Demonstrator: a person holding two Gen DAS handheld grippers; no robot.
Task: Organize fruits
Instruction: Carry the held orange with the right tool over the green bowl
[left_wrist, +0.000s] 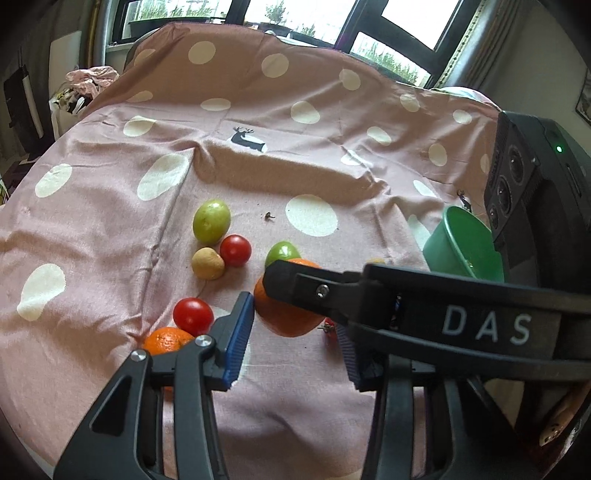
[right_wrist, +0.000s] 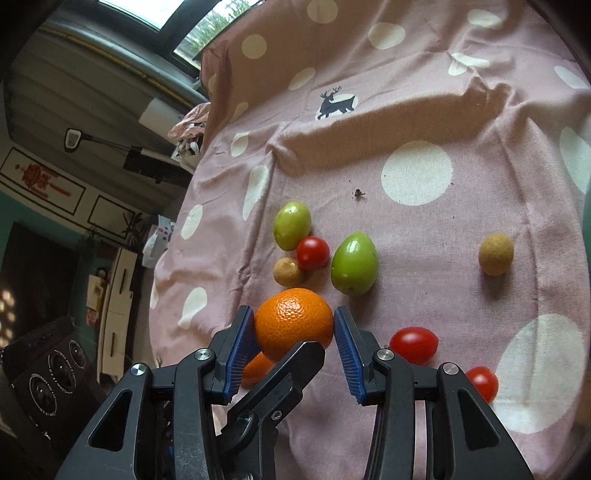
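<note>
Out to the left of the left gripper, a second orange lies on the spotted pink cloth, half hidden behind that gripper's left finger. A cherry tomato touches it on the far side. Ahead and a little left sit a tan fruit, another tomato and a green fruit, all bunched together.

Both grippers meet at one orange, the piece being sorted. The left gripper is partly open, its left pad tip against the orange's side. Its other pad is mostly hidden behind the right gripper's finger, so I cannot tell whether it really grips.

The right gripper is partly closed, with a blue pad pressed on each side of the orange, so it has hold of it. Just beyond its right finger is a bigger green fruit. Close to the right of that finger lie two more tomatoes, and farther ahead to the right a lone tan fruit.

A green bowl stands ahead and well to the right of the left gripper.
</note>
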